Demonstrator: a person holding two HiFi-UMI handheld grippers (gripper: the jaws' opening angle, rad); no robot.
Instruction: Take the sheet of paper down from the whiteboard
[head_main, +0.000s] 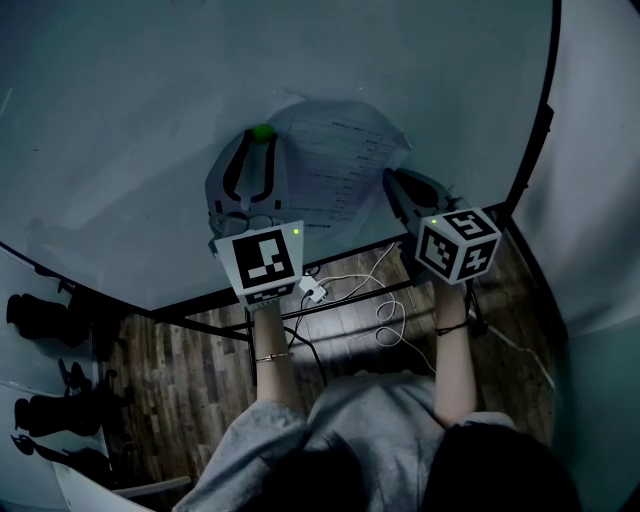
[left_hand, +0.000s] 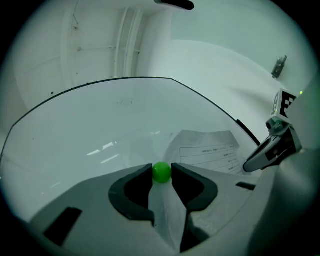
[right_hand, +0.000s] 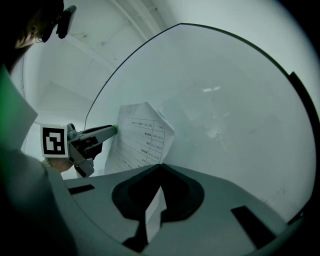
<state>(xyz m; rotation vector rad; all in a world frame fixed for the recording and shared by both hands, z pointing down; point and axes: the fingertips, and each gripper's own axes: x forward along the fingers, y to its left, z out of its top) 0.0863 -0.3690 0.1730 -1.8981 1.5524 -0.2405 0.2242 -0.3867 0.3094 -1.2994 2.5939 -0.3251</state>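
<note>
Sheet of paper (head_main: 340, 150) is clamped at its lower right edge between the fully closed jaws of the right gripper (head_main: 390, 180), low on the whiteboard (head_main: 150, 120) toward its right edge. Further up, the green magnet (left_hand: 161, 172) at the sheet's top left corner is pinched by the left gripper (head_main: 261, 138). Freeing the magnet is judged in hand; next it should be pulled off while the sheet is held. White cables (head_main: 352, 285) are seen below the board's lower edge; nothing is seen blocking
</note>
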